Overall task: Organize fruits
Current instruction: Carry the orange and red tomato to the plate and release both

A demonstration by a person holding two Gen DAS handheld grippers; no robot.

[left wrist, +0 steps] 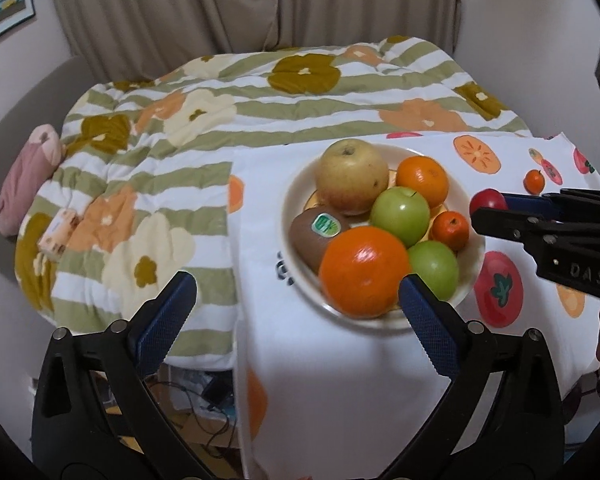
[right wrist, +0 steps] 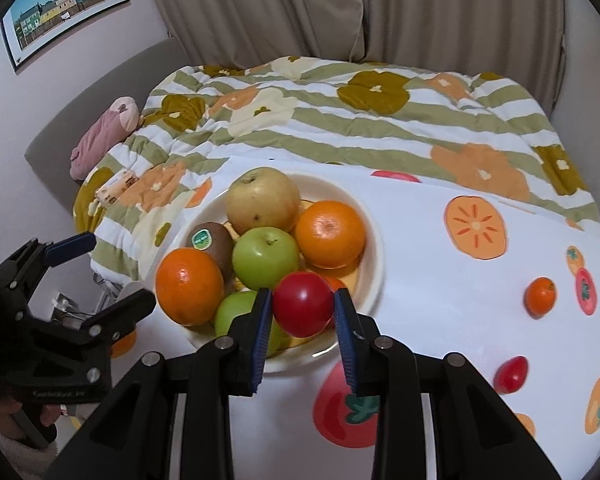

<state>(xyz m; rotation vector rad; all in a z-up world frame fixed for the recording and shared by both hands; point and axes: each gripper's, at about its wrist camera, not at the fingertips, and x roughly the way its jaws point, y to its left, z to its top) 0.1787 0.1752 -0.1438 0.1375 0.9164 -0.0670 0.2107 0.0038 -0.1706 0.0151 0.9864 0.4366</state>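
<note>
A cream bowl (left wrist: 296, 184) (right wrist: 374, 236) on the fruit-print cloth holds a yellow apple (left wrist: 351, 176) (right wrist: 262, 200), two oranges (left wrist: 364, 272) (right wrist: 330, 234), two green apples (left wrist: 400, 214) (right wrist: 265, 257), a kiwi (left wrist: 312, 236) (right wrist: 212, 244) and a small tangerine (left wrist: 451, 230). My right gripper (right wrist: 303, 309) (left wrist: 490, 206) is shut on a red tomato (right wrist: 303, 304) (left wrist: 487, 200), held over the bowl's right rim. My left gripper (left wrist: 296, 308) (right wrist: 100, 268) is open and empty, near the bowl's front left.
A small tangerine (right wrist: 540, 296) (left wrist: 534, 181) and a red cherry tomato (right wrist: 510, 374) lie on the white cloth (right wrist: 440, 264) right of the bowl. A flowered quilt (left wrist: 148, 152) covers the bed behind. A pink pillow (left wrist: 24, 176) lies far left.
</note>
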